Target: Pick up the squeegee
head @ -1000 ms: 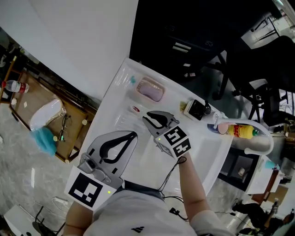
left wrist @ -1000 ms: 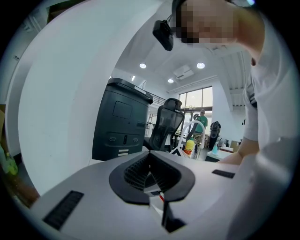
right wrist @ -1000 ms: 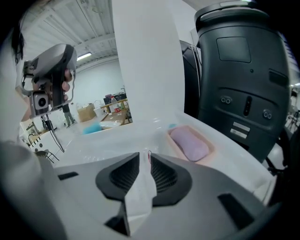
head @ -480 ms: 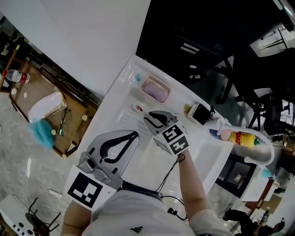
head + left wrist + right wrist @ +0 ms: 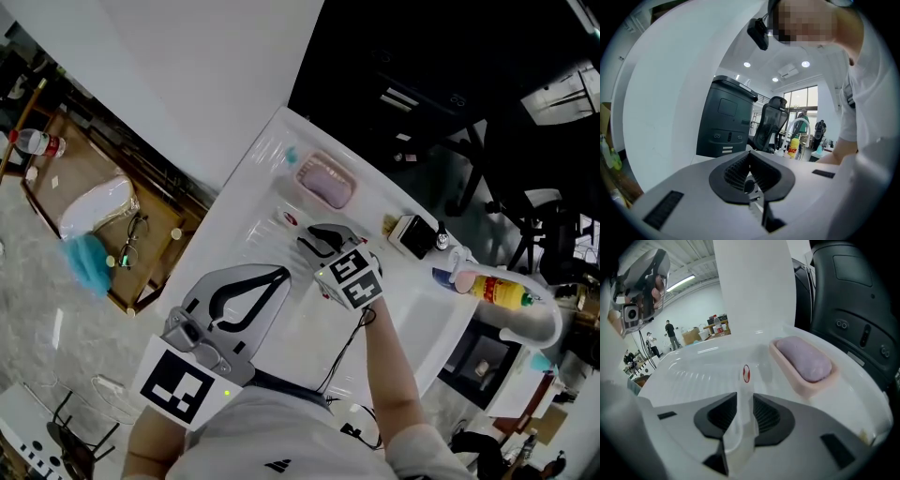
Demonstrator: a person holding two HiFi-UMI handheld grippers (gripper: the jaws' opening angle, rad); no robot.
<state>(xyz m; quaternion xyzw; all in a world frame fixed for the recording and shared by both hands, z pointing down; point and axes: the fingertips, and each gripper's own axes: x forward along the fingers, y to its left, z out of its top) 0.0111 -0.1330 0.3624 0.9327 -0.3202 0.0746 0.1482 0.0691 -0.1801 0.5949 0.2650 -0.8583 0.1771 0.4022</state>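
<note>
Squeegee [image 5: 746,376] lies on the sink [image 5: 246,223], left of the soap dish [image 5: 806,363]. Left gripper [image 5: 749,156]: jaws together, empty. Right gripper [image 5: 745,398]: jaws have just been opening and stand wide, with the squeegee handle between them, not clamped.

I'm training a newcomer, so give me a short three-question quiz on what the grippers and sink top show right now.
1. True or false: the left gripper has its jaws together and empty.
2. What stands between the jaws of the right gripper? A sponge; B squeegee handle; C bottle.
3. What lies in the pink dish?
Key: 1 true. 2 B; those jaws have just been opening and do not clamp it. 3 A lilac soap bar.
</note>
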